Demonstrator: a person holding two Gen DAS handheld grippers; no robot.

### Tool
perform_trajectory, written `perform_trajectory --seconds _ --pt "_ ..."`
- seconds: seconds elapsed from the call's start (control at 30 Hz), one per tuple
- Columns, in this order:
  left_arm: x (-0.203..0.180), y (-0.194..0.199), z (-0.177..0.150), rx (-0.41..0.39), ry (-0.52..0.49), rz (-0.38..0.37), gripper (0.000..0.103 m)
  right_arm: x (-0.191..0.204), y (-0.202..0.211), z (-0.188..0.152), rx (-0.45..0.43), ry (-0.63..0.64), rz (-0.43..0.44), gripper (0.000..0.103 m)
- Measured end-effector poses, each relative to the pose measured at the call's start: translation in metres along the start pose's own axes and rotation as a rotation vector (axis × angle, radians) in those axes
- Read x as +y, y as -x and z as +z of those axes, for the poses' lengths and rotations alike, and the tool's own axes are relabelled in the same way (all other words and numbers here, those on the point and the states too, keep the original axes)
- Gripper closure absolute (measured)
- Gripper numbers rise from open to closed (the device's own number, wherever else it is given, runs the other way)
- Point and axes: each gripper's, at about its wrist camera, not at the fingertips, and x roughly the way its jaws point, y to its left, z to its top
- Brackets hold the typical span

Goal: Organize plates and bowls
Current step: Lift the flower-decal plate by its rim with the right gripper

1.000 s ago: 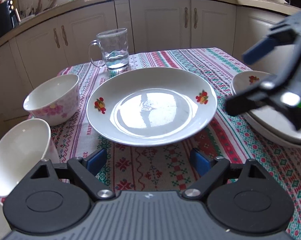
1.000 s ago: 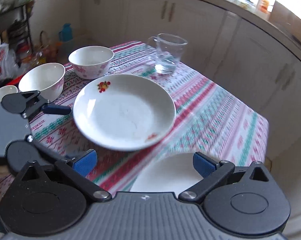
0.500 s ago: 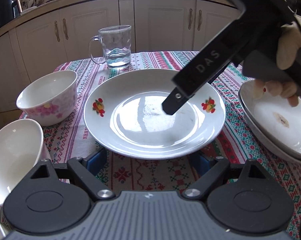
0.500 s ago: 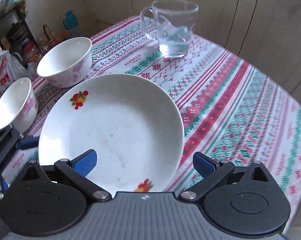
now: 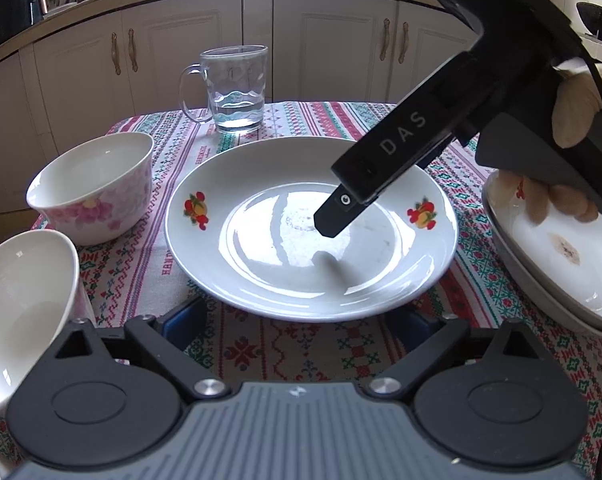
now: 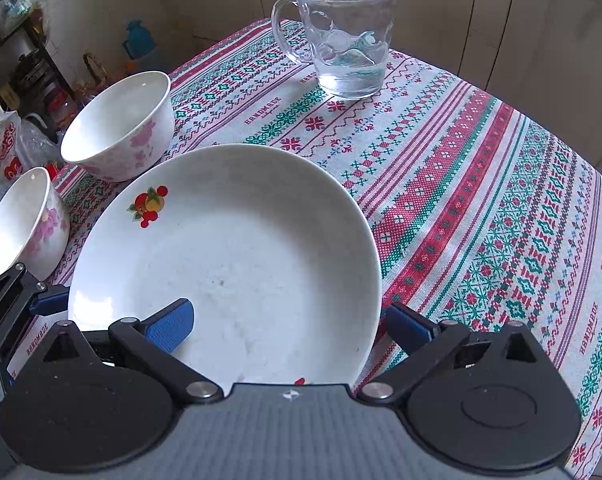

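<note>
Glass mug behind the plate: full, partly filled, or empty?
Partly filled. The glass mug stands upright on the tablecloth, with clear water only in its lowest part.

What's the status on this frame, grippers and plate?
Right gripper open, fingers straddling the fruit-print plate's edge. Left gripper open at its near rim. Two bowls left, glass mug behind; none blocking.

Right gripper (image 6: 287,326): moved from beside the stacked plates (image 5: 553,276) at right frame edge to over the plate (image 6: 237,248); one finger now above the plate's inner surface, the other outside its rim.
Left-wrist view: right gripper's body now crosses upper right to centre, tip over plate middle.
Left gripper (image 5: 297,322): closer to plate; pads now under its near rim.
</note>
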Motion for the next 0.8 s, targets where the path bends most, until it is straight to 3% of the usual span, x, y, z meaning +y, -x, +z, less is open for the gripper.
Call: perform_trajectory --seconds 0.27,0.63,0.8 --pt "-0.002 0.002 -0.001 -0.006 -0.006 -0.006 0.005 -0.013 0.003 0.016 -0.013 0.009 0.122 0.0" --pt "-0.004 0.004 -0.002 -0.018 -0.025 -0.005 0.004 -0.04 0.0 0.036 0.002 -0.017 0.37 0.0" --pt "-0.007 0.005 -0.002 -0.025 -0.05 0.0 0.004 -0.045 -0.003 0.04 0.021 -0.015 0.418 0.0"
